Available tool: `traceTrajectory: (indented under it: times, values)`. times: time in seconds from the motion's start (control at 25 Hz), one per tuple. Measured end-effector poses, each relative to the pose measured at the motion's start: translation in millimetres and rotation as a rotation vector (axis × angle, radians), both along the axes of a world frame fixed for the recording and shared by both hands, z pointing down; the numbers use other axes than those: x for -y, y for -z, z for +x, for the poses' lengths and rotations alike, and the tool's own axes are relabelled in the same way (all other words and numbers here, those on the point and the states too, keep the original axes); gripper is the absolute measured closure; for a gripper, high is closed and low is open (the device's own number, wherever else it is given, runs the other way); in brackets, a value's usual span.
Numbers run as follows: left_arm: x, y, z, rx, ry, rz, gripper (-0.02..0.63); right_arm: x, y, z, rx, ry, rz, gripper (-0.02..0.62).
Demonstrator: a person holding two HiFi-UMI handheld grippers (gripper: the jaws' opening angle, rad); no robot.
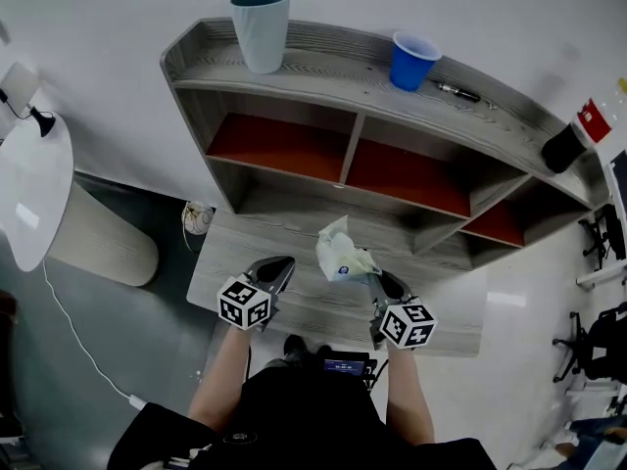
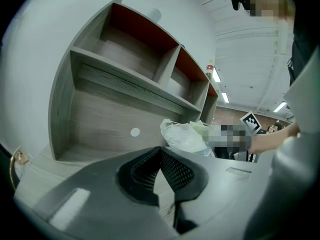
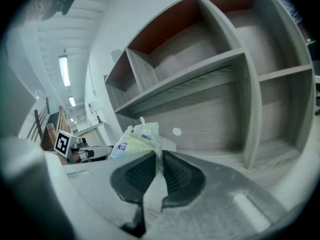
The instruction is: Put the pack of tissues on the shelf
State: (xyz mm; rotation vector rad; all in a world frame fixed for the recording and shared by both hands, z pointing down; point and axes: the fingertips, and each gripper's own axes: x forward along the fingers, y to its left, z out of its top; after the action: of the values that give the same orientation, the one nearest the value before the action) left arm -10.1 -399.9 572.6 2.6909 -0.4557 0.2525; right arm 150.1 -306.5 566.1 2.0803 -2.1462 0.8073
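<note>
The pack of tissues (image 1: 342,252), a crinkled pale green and white plastic packet, hangs just above the grey bottom board (image 1: 294,297) of the shelf, in front of its lower open compartments. My right gripper (image 1: 375,280) is shut on the packet's near edge; in the right gripper view a flap of the pack (image 3: 132,140) is pinched between the pads of the gripper (image 3: 159,155). My left gripper (image 1: 278,271) hovers a little left of the pack, shut and holding nothing. From the left gripper (image 2: 159,150) the pack (image 2: 184,135) appears to the right.
The grey shelf (image 1: 323,65) has red-backed upper compartments. On its top stand a teal cup (image 1: 262,29), a blue cup (image 1: 412,61), a pen (image 1: 458,92) and a black item (image 1: 567,147) at the right end. A white round table (image 1: 29,194) and a cable lie left.
</note>
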Motion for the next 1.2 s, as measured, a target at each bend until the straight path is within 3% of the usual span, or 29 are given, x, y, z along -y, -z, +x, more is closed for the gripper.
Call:
traceTrajectory:
  times: [0.48, 1.2]
  values:
    - [-34.4, 10.8, 32.0, 0.017, -0.099, 0.035, 0.604, -12.9, 6.1, 17.5, 0.003, 0.01, 0.025, 0.571]
    - [-42.1, 12.2, 23.7, 0.024, -0.038, 0.033, 0.604, -15.6, 8.2, 12.9, 0.018, 0.07, 0.039, 0.57]
